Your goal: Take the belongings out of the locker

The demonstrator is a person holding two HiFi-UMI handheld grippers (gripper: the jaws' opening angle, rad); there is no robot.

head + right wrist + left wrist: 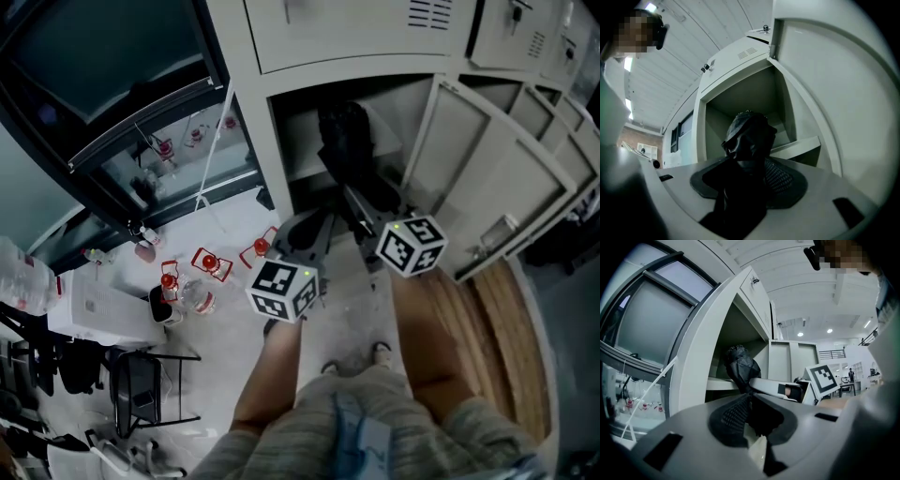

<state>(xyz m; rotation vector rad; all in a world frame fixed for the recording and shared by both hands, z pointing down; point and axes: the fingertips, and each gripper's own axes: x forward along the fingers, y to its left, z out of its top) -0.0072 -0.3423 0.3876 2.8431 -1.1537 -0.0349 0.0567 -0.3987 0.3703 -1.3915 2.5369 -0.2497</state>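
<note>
**dan_k:** Left gripper (751, 401) first, from its own view. Its jaws sit close together, and a dark tail of the black bag (740, 366) runs down into the narrow gap, so it's pinched there. The bag's body sits at the front edge of the locker shelf (721, 384) and slumps over it. The other gripper's marker cube (821, 378) shows just past the bag, to its right.

**mo77:** Yep. Now the right gripper (750, 166) view. These jaws are set wider, and black material packs the whole gap, right up against the mesh pad (782, 176). So it's clamped on the same bag. The bag bulges above the jaws, in front of the shelf edge. The door (843, 93) stands swung open at the right of the picture.

**dan_k:** Head view then. The left gripper and right gripper reach side by side into the open locker (253, 112) and meet at the bag's lower end, which hangs below the shelf edge. The person's legs (272, 375) are at the bottom of the picture. Some red things (211, 264) sit on the floor (230, 347) left of the locker, too small to tell what they are.
</note>
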